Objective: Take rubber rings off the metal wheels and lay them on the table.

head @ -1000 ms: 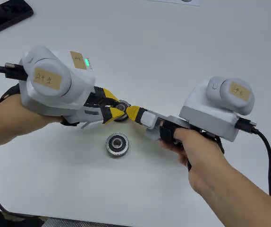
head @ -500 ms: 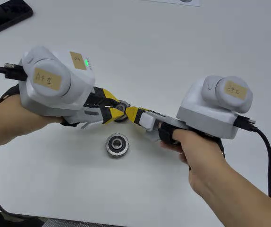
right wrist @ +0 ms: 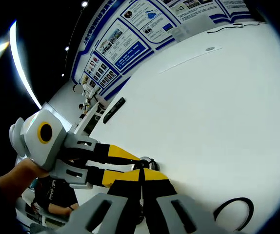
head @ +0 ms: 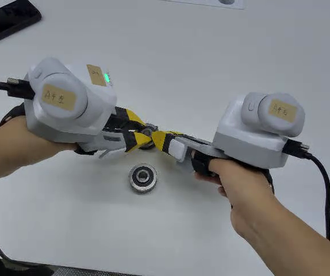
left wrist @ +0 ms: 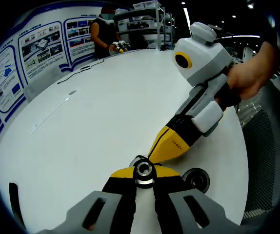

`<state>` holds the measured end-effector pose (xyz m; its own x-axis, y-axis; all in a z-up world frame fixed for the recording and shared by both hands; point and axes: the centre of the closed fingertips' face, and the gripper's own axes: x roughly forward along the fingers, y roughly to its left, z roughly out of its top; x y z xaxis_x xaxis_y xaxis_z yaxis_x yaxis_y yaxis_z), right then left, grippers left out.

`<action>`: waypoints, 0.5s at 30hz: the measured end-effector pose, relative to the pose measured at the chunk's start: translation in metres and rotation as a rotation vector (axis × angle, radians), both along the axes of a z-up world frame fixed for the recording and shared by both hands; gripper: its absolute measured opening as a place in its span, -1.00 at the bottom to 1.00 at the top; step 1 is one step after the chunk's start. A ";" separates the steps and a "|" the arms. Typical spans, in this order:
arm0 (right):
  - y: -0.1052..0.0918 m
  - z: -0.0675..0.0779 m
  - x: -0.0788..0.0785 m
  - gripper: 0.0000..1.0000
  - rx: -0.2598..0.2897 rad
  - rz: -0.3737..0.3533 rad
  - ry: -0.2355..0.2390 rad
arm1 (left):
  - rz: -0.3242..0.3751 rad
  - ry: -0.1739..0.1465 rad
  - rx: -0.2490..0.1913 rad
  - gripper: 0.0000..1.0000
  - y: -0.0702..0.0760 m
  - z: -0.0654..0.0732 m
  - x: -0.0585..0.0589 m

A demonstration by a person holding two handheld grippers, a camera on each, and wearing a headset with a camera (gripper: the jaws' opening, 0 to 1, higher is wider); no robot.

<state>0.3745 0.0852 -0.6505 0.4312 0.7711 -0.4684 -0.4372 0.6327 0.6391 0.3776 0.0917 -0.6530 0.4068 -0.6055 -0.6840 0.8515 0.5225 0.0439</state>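
A white desk (head: 211, 69) carries the work. Above it the left claw (head: 135, 134) is clamped on a small metal wheel (left wrist: 144, 170). The right claw (right wrist: 141, 170), jaws pressed nearly together, nips the black rubber ring (left wrist: 134, 163) at that wheel's edge. Just beside them a second wheel (head: 142, 177) lies flat on the desk.

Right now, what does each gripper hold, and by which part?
The left gripper clamps a metal wheel by opposite sides of its rim. The right gripper, jaws closed, nips the same wheel at its edge.
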 end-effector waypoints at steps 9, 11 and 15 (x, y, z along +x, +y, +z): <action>0.000 0.002 0.000 -0.99 -0.002 0.016 -0.022 | 0.000 -0.001 0.001 -0.76 0.000 0.000 0.000; -0.001 0.001 0.000 -0.99 -0.012 0.018 -0.027 | -0.001 -0.002 0.001 -0.76 0.000 0.000 0.000; -0.001 0.002 0.000 -0.99 -0.007 0.016 -0.018 | -0.003 -0.003 0.004 -0.75 0.000 0.000 -0.001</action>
<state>0.3744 0.0837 -0.6490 0.4271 0.7745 -0.4666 -0.4584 0.6303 0.6266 0.3771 0.0918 -0.6533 0.4071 -0.6039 -0.6853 0.8532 0.5193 0.0492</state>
